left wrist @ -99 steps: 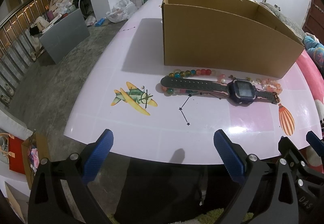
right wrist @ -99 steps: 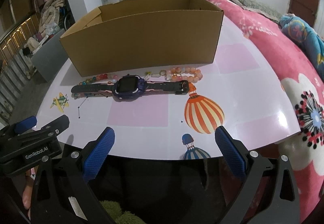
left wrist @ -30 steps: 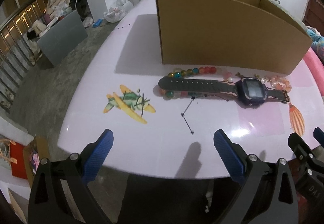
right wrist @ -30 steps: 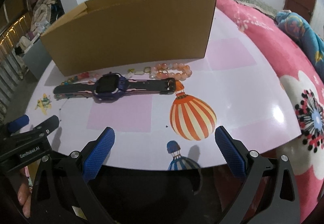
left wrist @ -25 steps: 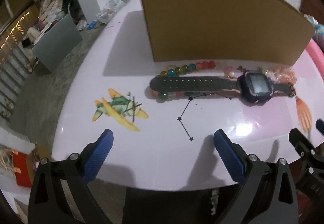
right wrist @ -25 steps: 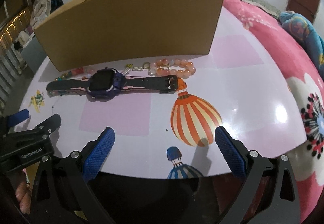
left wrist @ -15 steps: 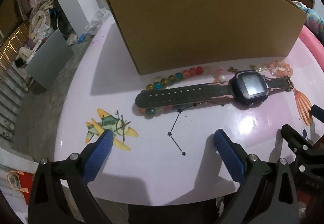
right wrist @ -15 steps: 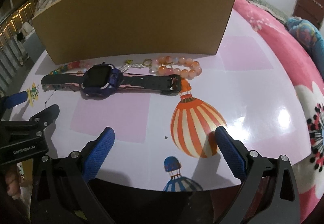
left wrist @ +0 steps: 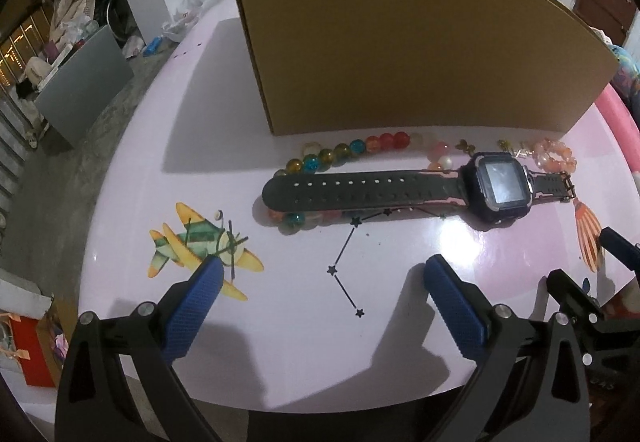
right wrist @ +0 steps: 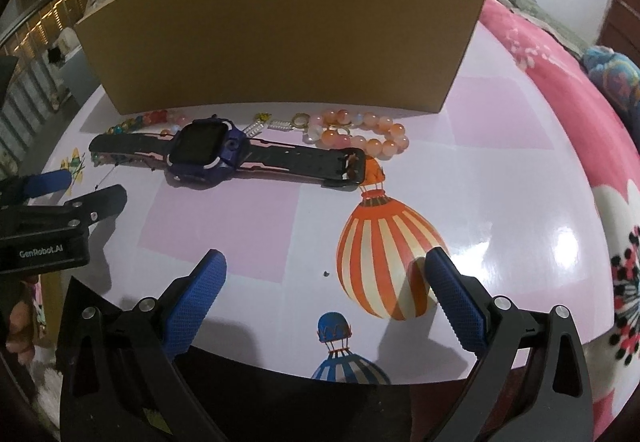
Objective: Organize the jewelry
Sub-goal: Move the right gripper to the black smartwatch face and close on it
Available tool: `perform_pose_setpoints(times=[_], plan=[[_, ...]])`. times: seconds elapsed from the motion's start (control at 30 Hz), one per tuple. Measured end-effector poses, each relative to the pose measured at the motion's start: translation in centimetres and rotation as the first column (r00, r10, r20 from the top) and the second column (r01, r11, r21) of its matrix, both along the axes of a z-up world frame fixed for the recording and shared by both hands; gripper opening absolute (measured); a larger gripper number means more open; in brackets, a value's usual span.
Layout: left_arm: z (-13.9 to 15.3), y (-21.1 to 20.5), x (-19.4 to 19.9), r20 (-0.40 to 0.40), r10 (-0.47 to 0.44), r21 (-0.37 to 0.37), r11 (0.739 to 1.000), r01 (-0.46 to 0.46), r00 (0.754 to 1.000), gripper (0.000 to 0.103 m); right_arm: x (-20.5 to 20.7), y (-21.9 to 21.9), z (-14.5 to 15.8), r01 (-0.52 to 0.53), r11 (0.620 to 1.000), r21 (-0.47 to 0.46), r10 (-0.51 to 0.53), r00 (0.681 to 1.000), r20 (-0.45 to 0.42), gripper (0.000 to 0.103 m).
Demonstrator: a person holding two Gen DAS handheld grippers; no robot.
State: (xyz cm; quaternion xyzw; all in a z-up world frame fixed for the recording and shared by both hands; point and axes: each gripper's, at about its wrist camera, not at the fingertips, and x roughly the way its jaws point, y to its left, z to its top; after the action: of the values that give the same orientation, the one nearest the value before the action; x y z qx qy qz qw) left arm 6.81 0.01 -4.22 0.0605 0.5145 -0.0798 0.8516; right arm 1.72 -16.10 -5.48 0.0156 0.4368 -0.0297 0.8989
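A dark watch (left wrist: 496, 188) (right wrist: 204, 152) with a long black strap lies flat on the pale pink table (left wrist: 160, 170), in front of a tall cardboard box (left wrist: 400, 42) (right wrist: 280, 30). A bracelet of mixed coloured beads (left wrist: 344, 150) (right wrist: 132, 124) lies partly under the strap's left end. A peach bead bracelet (right wrist: 360, 136) (left wrist: 556, 158) and small earrings (right wrist: 280, 122) sit by the buckle end. My left gripper (left wrist: 320, 274) is open, low over the table short of the strap. My right gripper (right wrist: 324, 266) is open over a printed balloon, short of the buckle.
The box wall stands close behind the jewelry and hides its inside. A pink flowered bedspread (right wrist: 580, 122) borders the table on the right. Floor clutter and a grey panel (left wrist: 80, 82) lie off the left edge. The left gripper's body (right wrist: 52, 238) shows in the right wrist view.
Both grippers have moved forward and lower over the table toward the watch and beads. Their jaws stay open. The jewelry has not moved.
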Motion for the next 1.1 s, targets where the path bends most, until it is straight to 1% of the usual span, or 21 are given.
perform_pose_setpoints(times=[0.2, 0.43, 0.53, 0.6, 0.73, 0.8, 0.83, 0.93, 0.97, 1.03, 1.1], plan=[[0.0, -0.5, 0.3, 0.002, 0.002, -0.004, 1.0, -0.002, 1.0, 0.099, 0.4, -0.6, 0.0, -0.042, 0.999, 0.001, 0.042, 0.999, -0.001, 0.095], [-0.2, -0.3, 0.4, 0.016, -0.018, -0.008, 1.0, 0.018, 1.0, 0.099, -0.1, -1.2, -0.3, -0.076, 0.997, 0.01, 0.076, 0.997, 0.008, 0.095], [-0.2, -0.3, 0.5, 0.018, -0.042, -0.008, 0.999, 0.042, 0.999, 0.099, -0.3, -1.8, -0.2, -0.097, 0.994, 0.041, 0.096, 0.995, 0.023, 0.095], [-0.2, -0.3, 0.6, 0.025, -0.052, -0.009, 0.999, 0.052, 0.998, 0.099, -0.6, -2.7, -0.1, -0.116, 0.99, 0.085, 0.111, 0.992, 0.053, 0.095], [-0.2, -0.1, 0.3, 0.051, -0.074, -0.02, 0.997, 0.075, 0.996, 0.099, -0.9, -4.6, 0.4, -0.097, 0.983, 0.157, 0.09, 0.995, 0.052, 0.095], [0.1, 0.2, 0.1, 0.068, -0.093, -0.059, 0.994, 0.097, 0.993, 0.099, -1.1, -5.5, 1.0, -0.095, 0.975, 0.2, 0.086, 0.995, 0.052, 0.095], [0.4, 0.4, -0.1, 0.081, -0.102, -0.092, 0.99, 0.11, 0.991, 0.098, -1.2, -5.9, 1.6, -0.099, 0.971, 0.216, 0.087, 0.994, 0.064, 0.095], [1.6, 1.4, -0.1, 0.124, -0.125, -0.18, 0.973, 0.146, 0.984, 0.097, -1.0, -6.1, 2.7, -0.113, 0.959, 0.259, 0.09, 0.991, 0.097, 0.093], [2.0, 1.7, -0.1, 0.138, -0.127, -0.209, 0.966, 0.154, 0.982, 0.096, -0.7, -6.0, 3.3, -0.123, 0.95, 0.287, 0.095, 0.989, 0.112, 0.092], [2.7, 2.3, 0.2, 0.149, -0.126, -0.264, 0.951, 0.162, 0.981, 0.089, 0.1, -5.5, 4.0, -0.142, 0.933, 0.33, 0.101, 0.985, 0.138, 0.086], [3.3, 2.9, 0.4, 0.153, -0.128, -0.337, 0.925, 0.174, 0.98, 0.086, 1.2, -4.8, 4.4, -0.162, 0.916, 0.368, 0.112, 0.982, 0.153, 0.082]])
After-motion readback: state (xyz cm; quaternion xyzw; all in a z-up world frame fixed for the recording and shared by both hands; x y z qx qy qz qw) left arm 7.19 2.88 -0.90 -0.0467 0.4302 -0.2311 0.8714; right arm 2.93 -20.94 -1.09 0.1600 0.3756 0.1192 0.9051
